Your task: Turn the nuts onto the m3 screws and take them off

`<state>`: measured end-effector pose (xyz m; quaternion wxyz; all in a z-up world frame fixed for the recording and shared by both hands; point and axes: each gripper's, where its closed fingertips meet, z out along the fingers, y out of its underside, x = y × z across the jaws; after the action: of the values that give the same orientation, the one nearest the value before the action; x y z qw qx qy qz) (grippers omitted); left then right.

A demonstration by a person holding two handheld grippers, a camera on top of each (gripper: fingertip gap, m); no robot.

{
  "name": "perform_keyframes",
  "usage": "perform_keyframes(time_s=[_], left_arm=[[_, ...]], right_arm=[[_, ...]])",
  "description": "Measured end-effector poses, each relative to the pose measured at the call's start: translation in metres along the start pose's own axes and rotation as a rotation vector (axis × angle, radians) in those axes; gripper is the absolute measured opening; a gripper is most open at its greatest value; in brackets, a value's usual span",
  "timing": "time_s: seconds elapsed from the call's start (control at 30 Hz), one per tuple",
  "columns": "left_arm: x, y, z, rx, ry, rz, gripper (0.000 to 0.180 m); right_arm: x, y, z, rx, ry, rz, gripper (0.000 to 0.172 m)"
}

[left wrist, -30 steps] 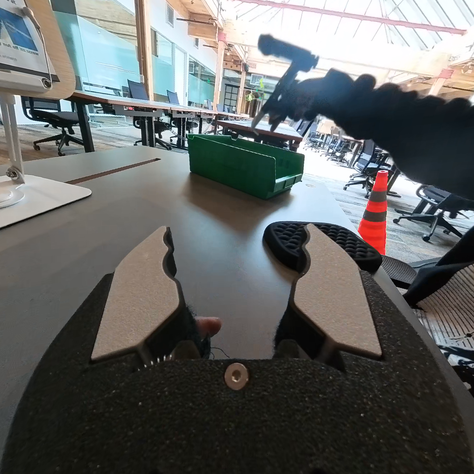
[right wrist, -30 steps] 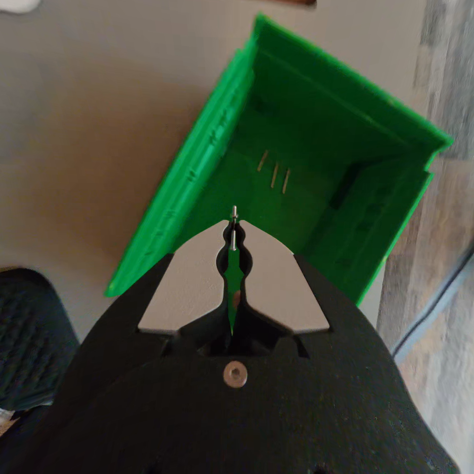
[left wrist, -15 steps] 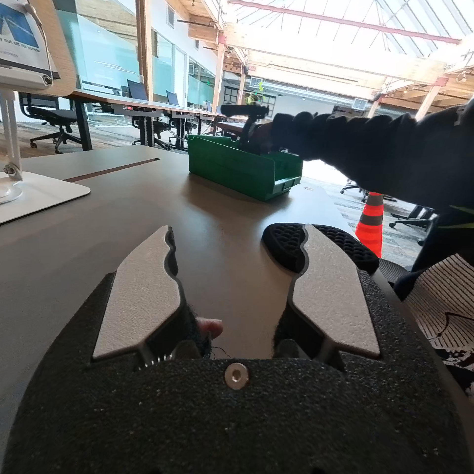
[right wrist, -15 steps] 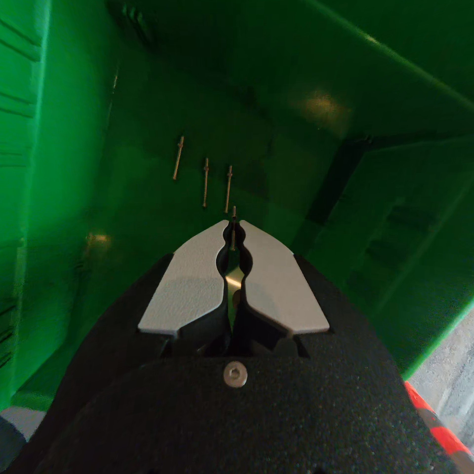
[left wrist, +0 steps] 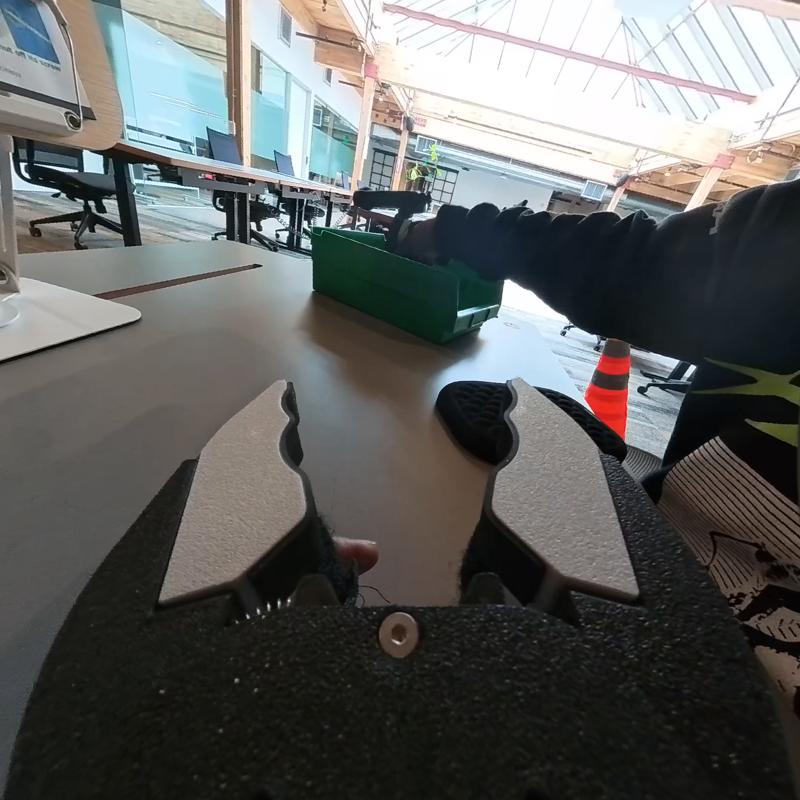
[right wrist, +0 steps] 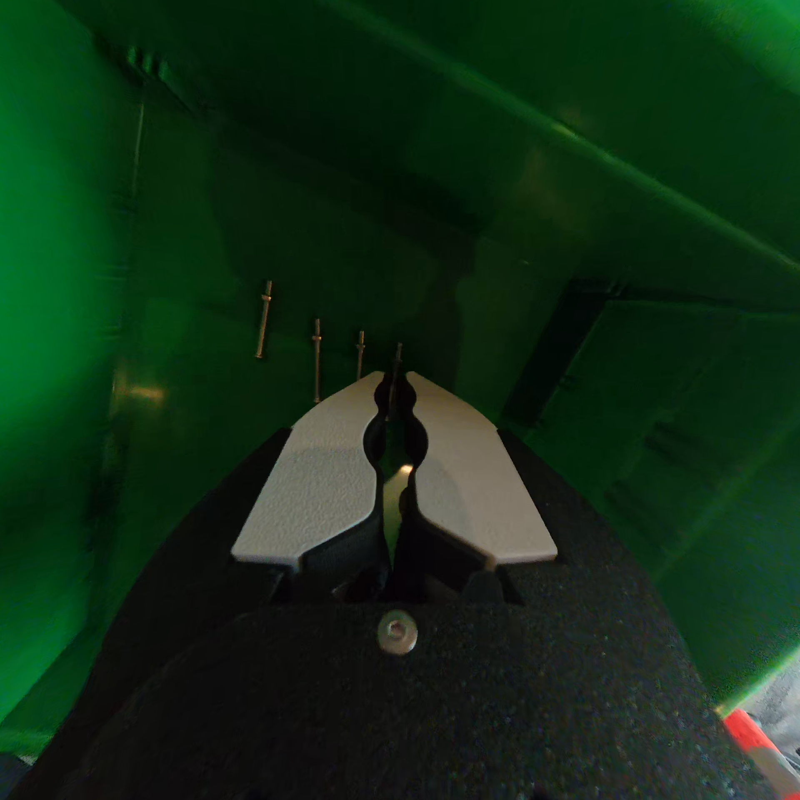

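Observation:
My right gripper (right wrist: pixel 395 375) is shut on a thin metal screw (right wrist: pixel 397 355) with a nut near its far end, deep inside the green bin (right wrist: pixel 562 182) and low over its floor. Three more screws with nuts lie side by side on the bin floor: one at the left (right wrist: pixel 263 318), one in the middle (right wrist: pixel 317 359), one close beside my fingertips (right wrist: pixel 359 354). My left gripper (left wrist: pixel 400 387) is open and empty, low over the dark table (left wrist: pixel 195 389). In the left wrist view the green bin (left wrist: pixel 402 290) stands farther off, with the right gripper (left wrist: pixel 391 203) and a dark sleeve (left wrist: pixel 606 268) reaching into it.
A white stand base (left wrist: pixel 52 316) sits at the table's left. A black honeycomb pad (left wrist: pixel 480 415) lies by my left gripper's right finger. An orange cone (left wrist: pixel 610 385) and office chairs stand on the floor beyond the table's right edge. The left gripper's tips are roughly 55 cm from the right gripper's.
My right gripper came down from above the bin to near its floor, the screw staying in its grasp, close beside the three lying screws. My left gripper has stayed still and open.

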<state>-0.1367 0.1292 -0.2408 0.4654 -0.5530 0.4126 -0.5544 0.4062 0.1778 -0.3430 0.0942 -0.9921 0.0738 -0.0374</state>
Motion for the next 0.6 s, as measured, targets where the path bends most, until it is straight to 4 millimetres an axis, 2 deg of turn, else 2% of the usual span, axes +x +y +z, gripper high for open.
perform_keyframes(time_s=[0.03, 0.2, 0.33, 0.47, 0.6], left_arm=[[0.0, 0.0, 0.0, -0.001, 0.001, -0.003, 0.089], [0.0, 0.0, 0.0, -0.001, 0.0, -0.002, 0.089], [0.0, 0.001, 0.0, -0.005, 0.001, 0.003, 0.089], [0.001, 0.001, 0.001, -0.009, -0.002, 0.01, 0.089], [0.002, 0.002, 0.002, -0.016, -0.01, 0.038, 0.089]], right_arm=[[0.0, 0.001, 0.001, -0.004, 0.001, -0.001, 0.006], [-0.002, -0.001, -0.007, 0.029, -0.005, 0.01, 0.019], [-0.009, -0.009, -0.035, 0.155, -0.019, 0.006, 0.032], [-0.041, -0.006, -0.079, 0.379, -0.111, -0.008, 0.048], [-0.079, 0.022, -0.115, 0.583, -0.168, -0.046, 0.055]])
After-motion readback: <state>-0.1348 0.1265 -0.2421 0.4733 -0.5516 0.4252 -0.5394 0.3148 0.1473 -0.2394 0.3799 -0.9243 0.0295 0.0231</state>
